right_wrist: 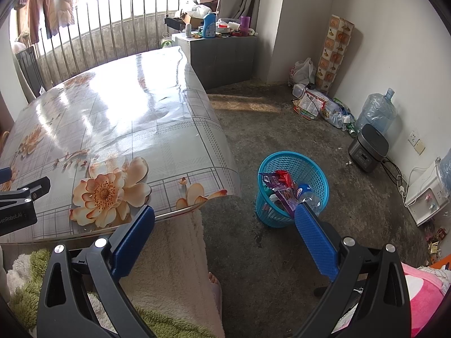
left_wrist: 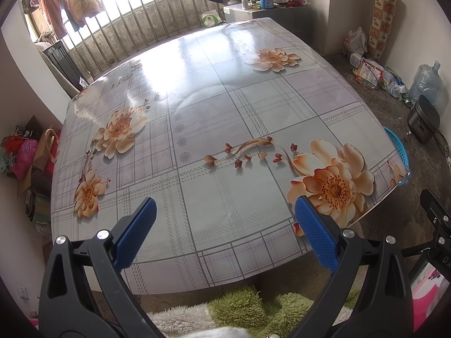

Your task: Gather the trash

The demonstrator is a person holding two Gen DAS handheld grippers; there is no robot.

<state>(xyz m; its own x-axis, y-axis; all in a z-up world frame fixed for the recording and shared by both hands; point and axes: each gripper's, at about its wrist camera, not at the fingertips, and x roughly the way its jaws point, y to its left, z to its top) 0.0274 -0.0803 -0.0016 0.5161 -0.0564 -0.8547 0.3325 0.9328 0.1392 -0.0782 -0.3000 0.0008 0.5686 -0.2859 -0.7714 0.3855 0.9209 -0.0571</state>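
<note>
Apparently we are near the end: the table holds no trash.

We see the table (left_wrist: 225,129) bare under its floral cover, then the blue basket (right_wrist: 315,169) on the floor just beside its corner, holding wrappers (right_wrist: 277,178) and a plastic bottle (right_wrist: 308,195). Our left gripper (left_wrist: 224,211) and right gripper (right_wrist: 224,217) both hang with jaws apart, carrying nothing. We judge little remains.

Glossy table (left_wrist: 214,129) under a grey checked oilcloth printed with orange flowers, bare. Rough dark concrete floor (right_wrist: 282,129) beside it, carrying a blue plastic mesh basket (right_wrist: 318,169) stuffed with colourful wrappers (right_wrist: 277,178) and a clear bottle (right_wrist: 308,195).
</note>
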